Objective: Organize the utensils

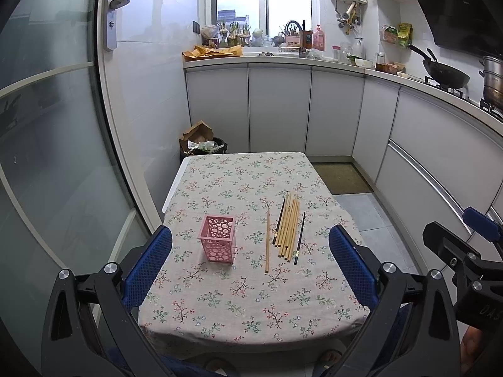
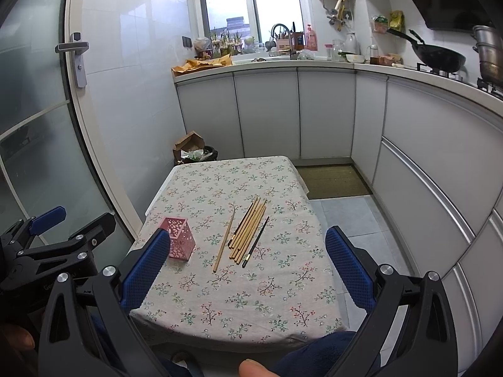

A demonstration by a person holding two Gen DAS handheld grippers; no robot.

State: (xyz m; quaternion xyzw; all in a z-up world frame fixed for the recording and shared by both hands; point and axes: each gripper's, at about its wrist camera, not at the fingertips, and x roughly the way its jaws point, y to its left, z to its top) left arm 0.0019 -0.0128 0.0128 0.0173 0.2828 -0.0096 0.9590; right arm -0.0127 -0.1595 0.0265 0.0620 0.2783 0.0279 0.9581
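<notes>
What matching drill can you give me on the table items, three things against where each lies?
Things:
1. pink holder
2. single bamboo chopstick
3. black chopstick

Places:
A. right edge of the chopstick bundle
B. leftmost on the cloth, standing upright
C. lying alone between the holder and the bundle

Pairs: 1-B, 2-C, 3-A

Both the left claw and the right claw are open and empty, short of the items.
</notes>
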